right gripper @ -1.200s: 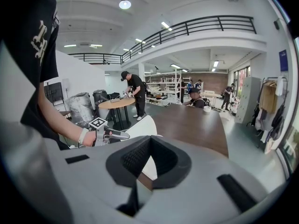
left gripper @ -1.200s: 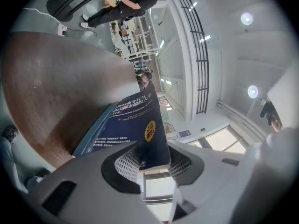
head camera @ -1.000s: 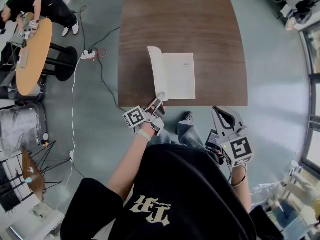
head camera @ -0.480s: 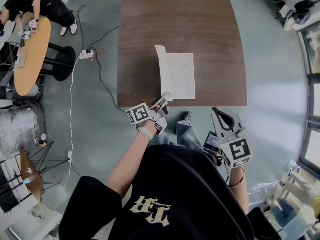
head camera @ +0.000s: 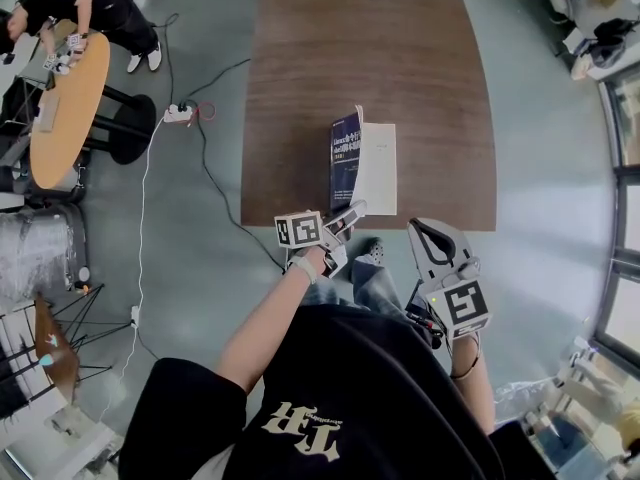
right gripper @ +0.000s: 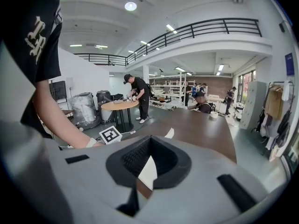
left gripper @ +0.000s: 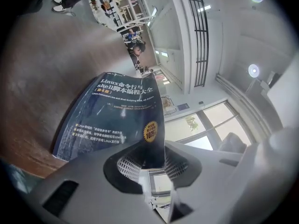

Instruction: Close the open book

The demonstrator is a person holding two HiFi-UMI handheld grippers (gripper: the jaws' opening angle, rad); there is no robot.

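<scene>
The book lies near the front edge of the dark wooden table, white pages up. Its dark blue front cover stands nearly upright over them. My left gripper is at the cover's near corner. In the left gripper view the blue cover runs down into the gap of the left gripper. Those jaws are opening, and the pads stand apart on either side of the corner. My right gripper hovers off the table's front edge, right of the book, its jaws a narrow gap apart with nothing between them.
To the left on the grey floor stand a round wooden table with a person at it. A power strip with cables lies nearby. My shoe shows below the table edge. More people sit at the table's far end.
The cover has swung up from lying open at the left to nearly upright, so its blue face now shows. My left gripper moved right with it. The right gripper shifted slightly left.
</scene>
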